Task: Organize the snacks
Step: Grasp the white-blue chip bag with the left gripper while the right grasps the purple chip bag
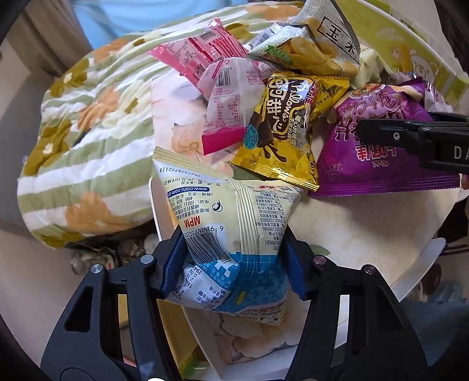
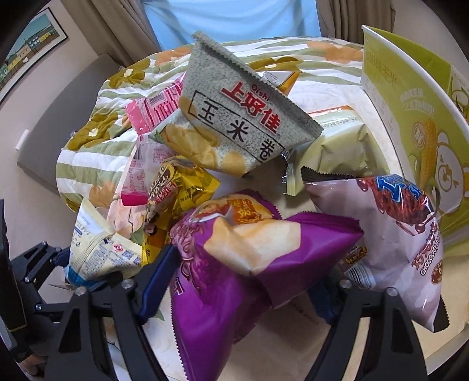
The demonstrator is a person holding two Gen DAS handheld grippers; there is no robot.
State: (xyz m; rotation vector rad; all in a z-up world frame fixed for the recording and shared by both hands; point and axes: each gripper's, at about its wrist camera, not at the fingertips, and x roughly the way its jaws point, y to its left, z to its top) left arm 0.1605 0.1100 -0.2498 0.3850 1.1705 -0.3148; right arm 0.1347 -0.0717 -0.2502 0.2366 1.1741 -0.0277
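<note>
My left gripper is shut on a cream and blue snack bag; that bag also shows in the right wrist view. My right gripper is shut on a purple chip bag, also seen in the left wrist view with the right gripper's finger across it. Behind them lies a pile: a gold bag, pink packets, a grey Oishi corn bag and a pale chocolate-snack bag.
The snacks lie on a white tray surface on a floral quilt. A green and white carton stands at the right. A cream packet lies by it. A person in a blue top is behind.
</note>
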